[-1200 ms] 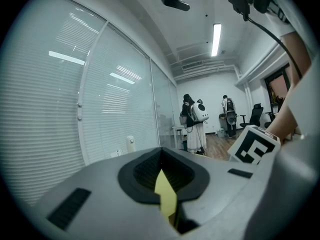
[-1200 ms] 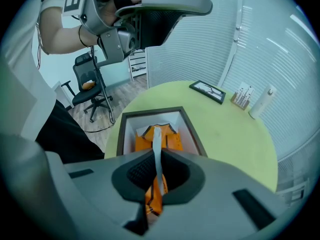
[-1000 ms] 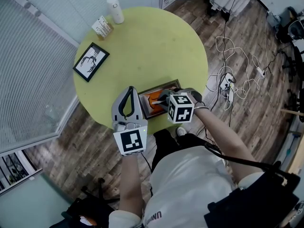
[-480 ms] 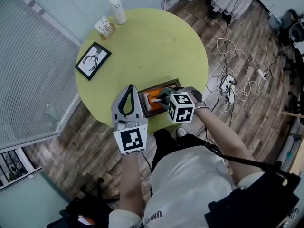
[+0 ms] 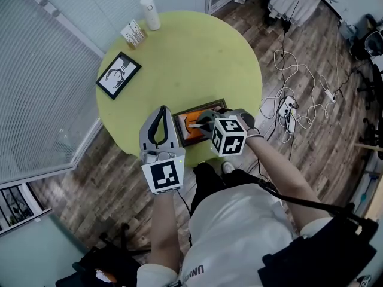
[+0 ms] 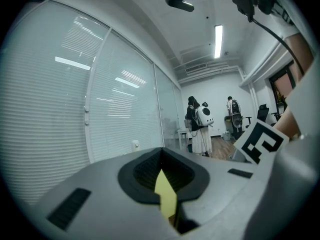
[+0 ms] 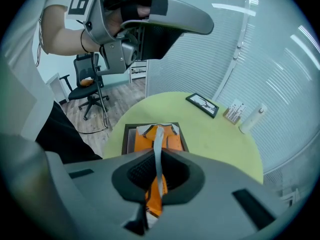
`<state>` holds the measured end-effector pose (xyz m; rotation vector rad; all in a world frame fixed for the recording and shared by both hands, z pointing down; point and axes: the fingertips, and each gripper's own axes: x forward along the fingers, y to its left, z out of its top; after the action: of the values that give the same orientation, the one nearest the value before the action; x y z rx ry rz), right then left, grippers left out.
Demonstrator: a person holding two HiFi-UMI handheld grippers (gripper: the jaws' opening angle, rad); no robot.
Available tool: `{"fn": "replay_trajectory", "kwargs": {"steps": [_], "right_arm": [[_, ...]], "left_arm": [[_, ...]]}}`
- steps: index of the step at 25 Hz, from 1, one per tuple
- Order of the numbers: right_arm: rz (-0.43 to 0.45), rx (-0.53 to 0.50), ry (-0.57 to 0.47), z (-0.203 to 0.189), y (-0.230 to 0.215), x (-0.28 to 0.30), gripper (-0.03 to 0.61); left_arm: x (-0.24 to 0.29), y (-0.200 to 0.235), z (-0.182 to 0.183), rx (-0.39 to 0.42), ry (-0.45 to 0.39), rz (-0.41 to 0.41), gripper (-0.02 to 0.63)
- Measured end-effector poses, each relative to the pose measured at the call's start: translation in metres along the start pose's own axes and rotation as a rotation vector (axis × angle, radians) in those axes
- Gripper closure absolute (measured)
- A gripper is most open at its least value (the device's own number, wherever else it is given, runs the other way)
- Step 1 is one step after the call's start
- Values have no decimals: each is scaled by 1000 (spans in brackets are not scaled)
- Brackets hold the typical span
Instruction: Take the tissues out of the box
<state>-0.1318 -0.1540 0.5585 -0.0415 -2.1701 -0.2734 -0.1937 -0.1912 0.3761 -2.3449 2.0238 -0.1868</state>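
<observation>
A round yellow-green worktop [image 5: 197, 58] fills the middle of the head view, standing on a wood-plank floor [image 5: 287, 148] beside a glass wall hung with blinds. The person, in a white shirt [image 5: 239, 238], stands at the worktop's 6 o'clock edge with a gripper in each hand.

The left gripper [image 5: 163, 109] is held level over the near rim at about 7 o'clock. Its tongs are closed together with nothing in them (its own view shows only a sliver of worktop through the pad gap).

The right gripper [image 5: 205, 118] tilts down over the orange tissue box with a dark rim [image 5: 190, 124], which sits on the worktop at 5 to 6 o'clock, just inside the edge. In the right gripper view the box [image 7: 172, 143] lies straight ahead of the right gripper [image 7: 158, 156]. Its tongs are clamped on a thin white tissue [image 7: 158, 139], which rises as a narrow strip from the opening in the top of the box.

A black-framed picture [image 5: 118, 75] lies flat at 9 o'clock. A small card holder [image 5: 133, 33] stands at 10 o'clock and a white cylindrical bottle [image 5: 149, 12] at 11 o'clock.
</observation>
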Motion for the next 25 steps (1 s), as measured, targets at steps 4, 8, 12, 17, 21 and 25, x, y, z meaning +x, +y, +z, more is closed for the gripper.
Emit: {"fn": "replay_trajectory", "kwargs": {"steps": [4, 8, 12, 17, 21, 25], "right_arm": [[-8, -4, -13, 4, 0, -3, 557], [-20, -10, -23, 8, -1, -7, 557], [-35, -12, -33, 12, -4, -10, 557], [-51, -12, -45, 14, -5, -15, 557], [-65, -12, -57, 17, -6, -19, 557], [-77, -12, -69, 20, -8, -23, 557]], "left_arm": [[-4, 1, 1, 8, -3, 10, 601], [-6, 2, 4, 10, -4, 20, 601], [-7, 4, 5, 17, -6, 22, 601], [-9, 3, 8, 25, -12, 28, 601], [-12, 2, 9, 26, -14, 31, 601], [-13, 3, 10, 30, -16, 38, 601]]}}
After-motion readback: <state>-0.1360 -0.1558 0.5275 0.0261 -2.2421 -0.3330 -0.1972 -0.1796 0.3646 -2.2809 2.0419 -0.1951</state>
